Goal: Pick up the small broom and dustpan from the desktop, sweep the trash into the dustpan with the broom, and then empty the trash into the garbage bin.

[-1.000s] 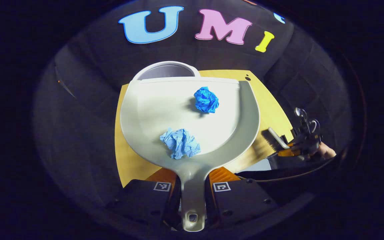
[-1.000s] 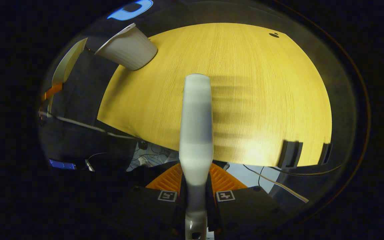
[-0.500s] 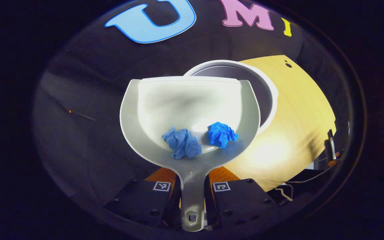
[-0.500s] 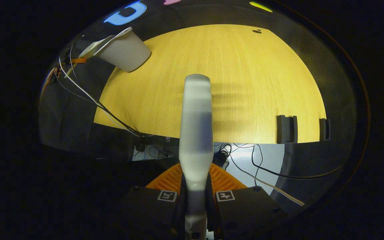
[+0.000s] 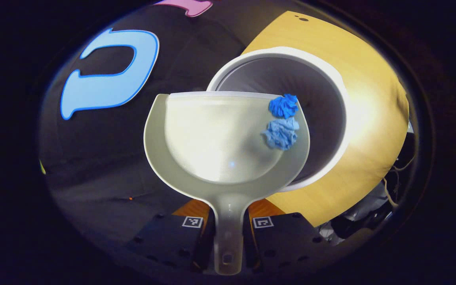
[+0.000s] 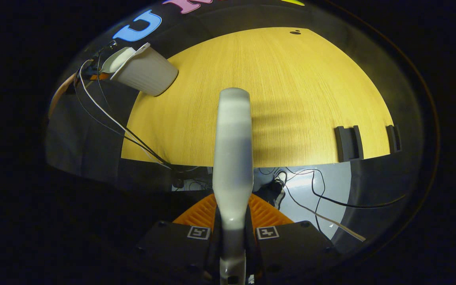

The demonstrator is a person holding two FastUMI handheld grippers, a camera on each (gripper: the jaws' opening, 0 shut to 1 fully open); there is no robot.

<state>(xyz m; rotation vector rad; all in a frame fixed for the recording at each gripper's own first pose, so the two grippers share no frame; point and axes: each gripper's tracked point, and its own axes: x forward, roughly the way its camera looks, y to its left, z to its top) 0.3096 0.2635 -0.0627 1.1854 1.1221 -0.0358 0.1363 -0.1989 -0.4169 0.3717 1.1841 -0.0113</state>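
In the left gripper view the left gripper (image 5: 228,233) is clenched on the handle of the dustpan (image 5: 216,138), both fingers pressing the handle from either side at the bottom of the view. The dustpan is tipped toward its right side, and its right edge hangs over the open mouth of the white garbage bin (image 5: 341,114), which stands on the yellow wooden surface (image 5: 374,130). Two crumpled pieces of blue paper lie against the pan's right wall: the darker blue ball (image 5: 284,106) sits at the far right corner by the lip, and the paler blue ball (image 5: 281,133) is just nearer, touching or almost touching it. Both are inside the pan, above the bin's opening. In the right gripper view the right gripper (image 6: 232,237) is clamped on the pale handle of the small broom (image 6: 232,150), which runs straight away from the camera over the near edge of the surface (image 6: 291,87). At the far left of that view the garbage bin (image 6: 145,73) appears tilted by the lens, with the dustpan (image 6: 119,61) at its rim. Two dark brackets (image 6: 348,142) sit at the surface's near right edge, and cables (image 6: 311,190) trail on the floor below.
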